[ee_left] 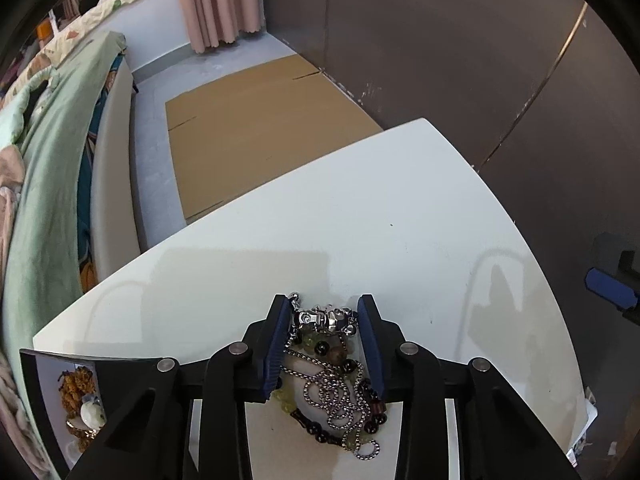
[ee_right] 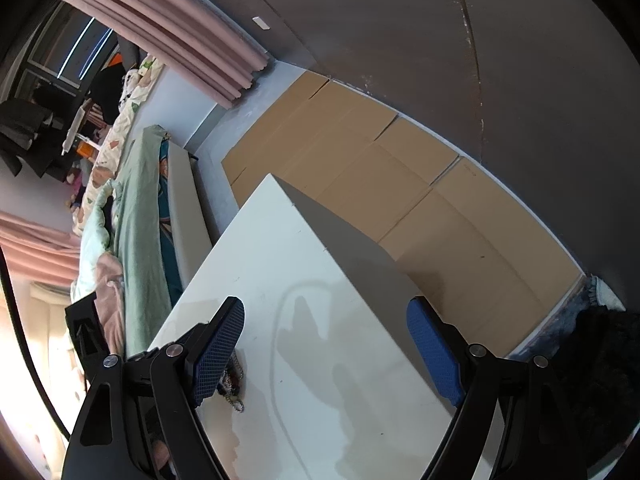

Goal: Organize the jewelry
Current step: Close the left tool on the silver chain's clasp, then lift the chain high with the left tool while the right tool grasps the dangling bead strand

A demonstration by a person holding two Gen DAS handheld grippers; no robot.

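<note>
Silver and shiny, a chunky bracelet (ee_left: 326,318) sits between the blue pads of the left tool (ee_left: 325,308). The pads are close on both sides of it, so the tool looks like it is holding the bracelet, with its jaws narrow. The bracelet is part of a jewelry pile (ee_left: 336,392) on the white desk (ee_left: 360,220), near the desk's near edge. In the pile there is a thin silver chain (ee_left: 340,400) all curled up, and a string of dark and pale green beads (ee_left: 320,428). The pile lies under and between the left tool's fingers.

At the near left corner of the desk stands a black tray (ee_left: 40,392). It holds orange-brown beads and a pale round charm.

The right tool (ee_right: 326,320) is up over the desk, near its right edge. Its jaws are wide apart and hold nothing. Just by its left pad (ee_right: 218,356) a bit of the jewelry pile (ee_right: 234,388) peeks out on the desk.

Brown cardboard (ee_left: 256,128) lies flat on the floor past the far edge of the desk. A bed with a green blanket (ee_left: 52,168) is off to the left, and pink curtains (ee_left: 220,4) hang by the wall.
</note>
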